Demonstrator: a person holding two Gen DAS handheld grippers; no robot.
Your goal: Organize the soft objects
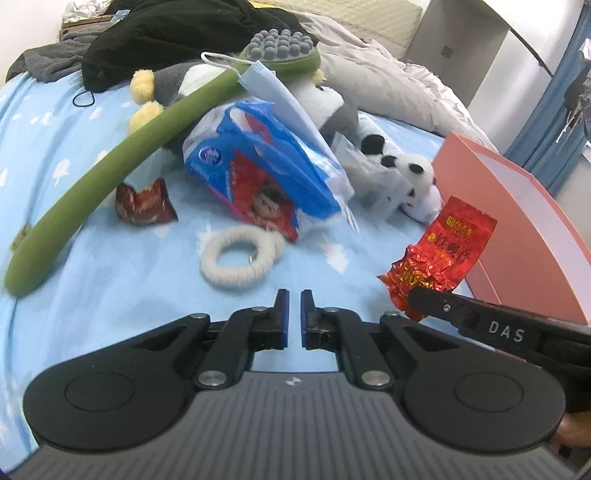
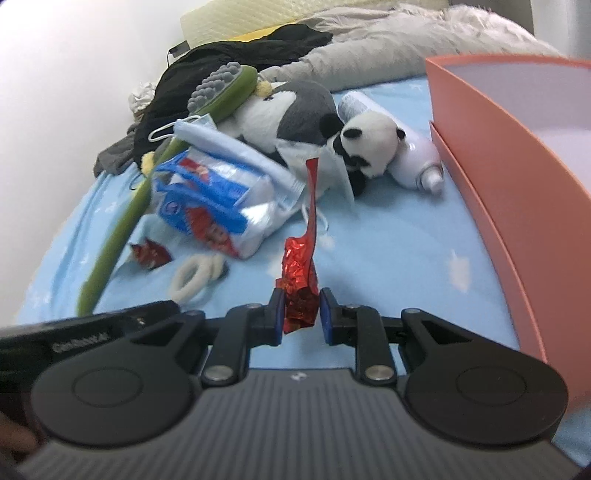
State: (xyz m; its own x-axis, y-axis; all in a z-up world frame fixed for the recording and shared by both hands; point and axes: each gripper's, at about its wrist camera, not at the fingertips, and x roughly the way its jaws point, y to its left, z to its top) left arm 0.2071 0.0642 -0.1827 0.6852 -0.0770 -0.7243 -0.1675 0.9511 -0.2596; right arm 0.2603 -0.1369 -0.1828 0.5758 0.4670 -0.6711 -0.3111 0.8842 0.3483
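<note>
My right gripper (image 2: 302,295) is shut on a crinkled red foil packet (image 2: 300,275), which stands up between its pads above the blue bedsheet. In the left wrist view the same red packet (image 1: 443,251) hangs just in front of the pink box (image 1: 517,221). My left gripper (image 1: 294,295) is shut with nothing between its pads, hovering near a white fluffy scrunchie (image 1: 236,258). A panda plush (image 2: 369,144), a penguin plush (image 2: 295,107) and a blue-and-red tissue pack (image 2: 214,195) lie in a pile further back.
A long green massage stick (image 1: 110,177) lies across the pile, with a blue face mask (image 1: 280,96) draped on it. A small dark red packet (image 1: 144,203) sits on the sheet. A white bottle (image 2: 417,158) lies beside the box. Black clothes (image 1: 166,33) and a grey blanket (image 1: 388,81) lie behind.
</note>
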